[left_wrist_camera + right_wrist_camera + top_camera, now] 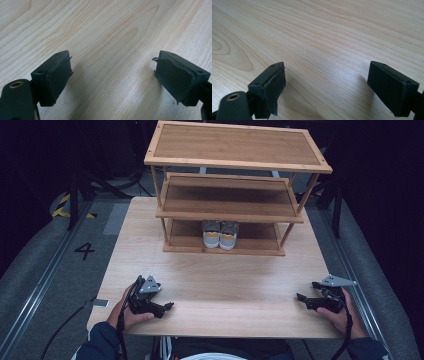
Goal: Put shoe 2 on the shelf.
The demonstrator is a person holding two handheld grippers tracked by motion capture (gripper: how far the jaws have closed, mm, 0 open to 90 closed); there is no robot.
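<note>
1. High view: a three-tier wooden rack [235,195] stands at the far side of the table [220,285]. A pair of shoes [220,234] sits side by side on its lowest shelf, heels toward the person, so they could be drawn straight out. The upper two shelves are bare. The left gripper [167,307] and right gripper [301,297] rest low near the table's near corners, well apart from the rack and from each other, each pointing inward. I judge this a rest pose with both tools clear of the work.

2. Left gripper view: the left gripper [112,75] has its jaws spread wide with nothing between them, just bare wood grain close below. The pad [175,80] on one jaw is frayed and peeling at its edge.

3. Right gripper view: the right gripper [325,85] is likewise wide apart and grips nothing. It sits low over the table, probably ready to reach forward.
</note>
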